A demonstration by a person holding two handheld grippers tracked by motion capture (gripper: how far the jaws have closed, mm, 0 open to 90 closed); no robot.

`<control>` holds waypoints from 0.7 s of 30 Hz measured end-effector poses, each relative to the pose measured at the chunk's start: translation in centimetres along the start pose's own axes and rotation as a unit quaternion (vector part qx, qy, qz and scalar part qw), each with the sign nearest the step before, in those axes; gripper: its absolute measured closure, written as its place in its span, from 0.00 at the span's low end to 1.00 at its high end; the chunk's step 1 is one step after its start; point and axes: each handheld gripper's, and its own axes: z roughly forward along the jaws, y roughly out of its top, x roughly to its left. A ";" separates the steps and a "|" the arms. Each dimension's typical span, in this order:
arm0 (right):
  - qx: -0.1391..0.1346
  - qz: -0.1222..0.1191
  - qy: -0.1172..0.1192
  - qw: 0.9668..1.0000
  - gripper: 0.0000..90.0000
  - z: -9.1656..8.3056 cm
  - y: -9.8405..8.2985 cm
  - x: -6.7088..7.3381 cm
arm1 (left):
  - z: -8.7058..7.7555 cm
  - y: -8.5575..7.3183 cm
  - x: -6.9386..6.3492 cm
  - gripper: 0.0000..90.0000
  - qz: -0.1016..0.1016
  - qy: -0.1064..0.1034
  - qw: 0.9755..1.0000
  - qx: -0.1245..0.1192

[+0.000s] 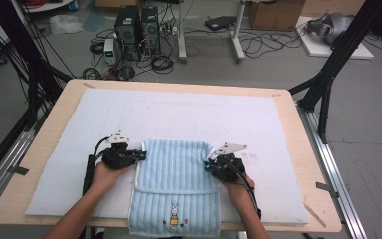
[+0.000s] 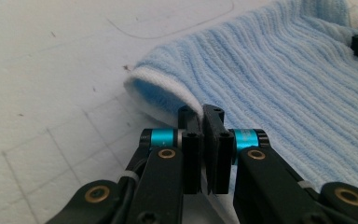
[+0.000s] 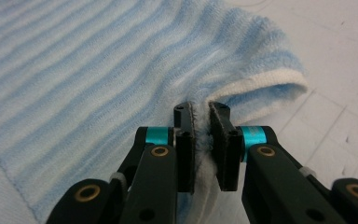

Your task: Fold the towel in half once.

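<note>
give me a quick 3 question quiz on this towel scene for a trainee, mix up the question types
1. True or false: the left claw is shut on the towel's white-trimmed edge.
2. Multiple choice: what is printed near the towel's front hem? A) a star B) a small rabbit C) a car
3. Fill in: the right claw grips the towel at its ____ side, seen from the high view.

Key
1. True: the edge is pinched between the jaws.
2. B
3. Right: each claw holds one side edge, close to the far corners, over the white mat.
</note>
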 end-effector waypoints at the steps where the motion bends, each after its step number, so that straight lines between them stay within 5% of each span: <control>1: -0.002 0.005 0.001 1.000 0.90 0.1 0.1 -0.2 | 0.1 0.2 0.2 0.96 -0.004 0.001 1.000 -0.002; 14: -0.024 0.035 -0.030 0.999 0.90 2.2 2.4 -2.7 | 1.8 3.8 2.8 0.95 -0.015 0.016 1.000 -0.017; 21: -0.022 0.039 -0.049 0.998 0.89 3.6 3.8 -3.6 | 2.7 4.2 3.7 0.95 -0.015 0.039 0.999 -0.025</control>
